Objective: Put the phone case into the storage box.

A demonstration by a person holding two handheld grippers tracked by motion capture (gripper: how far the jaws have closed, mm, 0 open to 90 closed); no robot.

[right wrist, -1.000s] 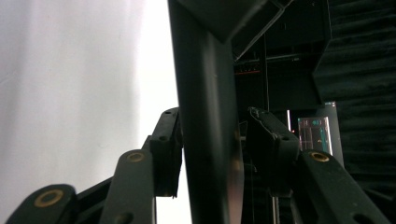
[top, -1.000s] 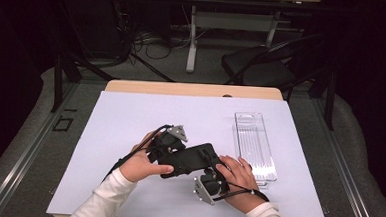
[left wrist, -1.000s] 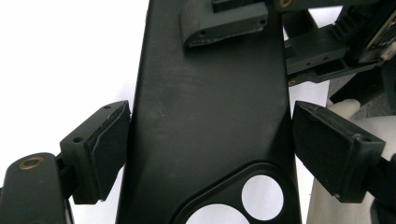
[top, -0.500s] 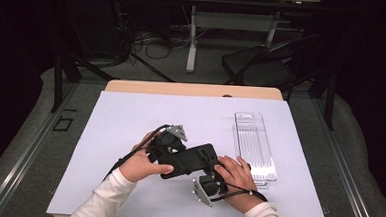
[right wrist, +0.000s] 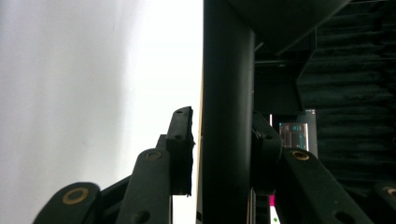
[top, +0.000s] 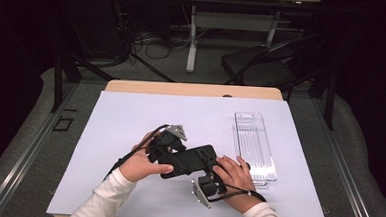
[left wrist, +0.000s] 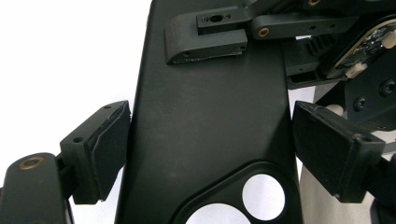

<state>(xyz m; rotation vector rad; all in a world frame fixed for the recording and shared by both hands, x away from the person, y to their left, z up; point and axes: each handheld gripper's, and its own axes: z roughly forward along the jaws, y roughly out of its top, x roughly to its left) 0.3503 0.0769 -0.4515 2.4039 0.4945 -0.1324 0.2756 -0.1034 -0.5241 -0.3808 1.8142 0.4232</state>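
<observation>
The black phone case (top: 188, 161) sits across both tools, clamped by its long edges in the left hand-held gripper (left wrist: 205, 154) while the right hand-held gripper (right wrist: 219, 154) has just been closing, its jaws flanking the case's thin edge above the desk (top: 130, 115).

A lab or recording studio: dark walls, a white-covered table (top: 130, 115), cables (top: 149, 41) on grey floor (top: 29, 145), a black chair (top: 263, 67) beyond the table's far edge.

We count one black phone case (top: 190, 161), one clear plastic tray (top: 254, 144), two grippers, one white mat (top: 130, 120).
</observation>
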